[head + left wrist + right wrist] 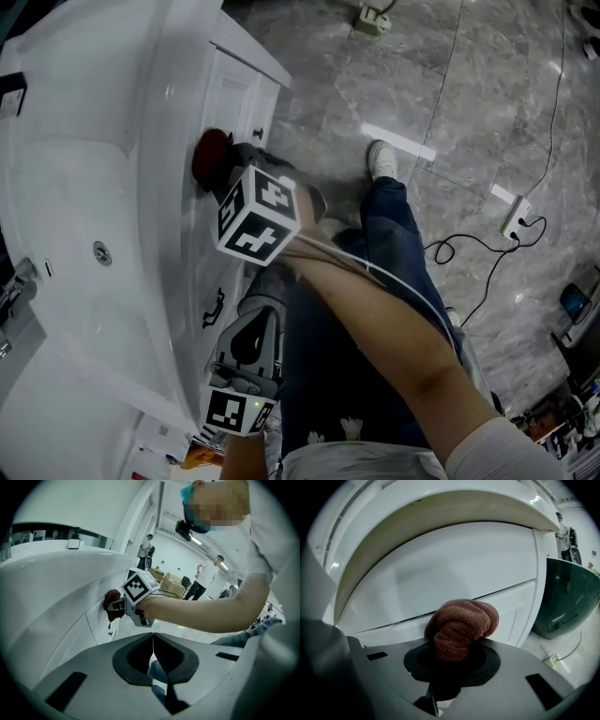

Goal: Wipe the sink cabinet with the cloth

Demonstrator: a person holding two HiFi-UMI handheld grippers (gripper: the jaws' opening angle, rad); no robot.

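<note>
The bunched reddish-brown terry cloth [461, 626] is clamped between the fingers of the right gripper [451, 660]. Its bulge, past their tips, lies against the front of the white sink cabinet [440, 573]. The bare right forearm [375, 319] reaches out nearly straight. The left gripper [152, 656] hangs lower, its fingers closed together on nothing.

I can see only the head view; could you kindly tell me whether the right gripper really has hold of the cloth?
Observer: Yes; the right gripper is shut on the cloth, which is reddish-brown and bunched into a ball between its jaws.
Operator: Thank you. Is the left gripper carrying anything?
Observer: No; the left gripper is shut, its jaws meeting with nothing between them.
</note>
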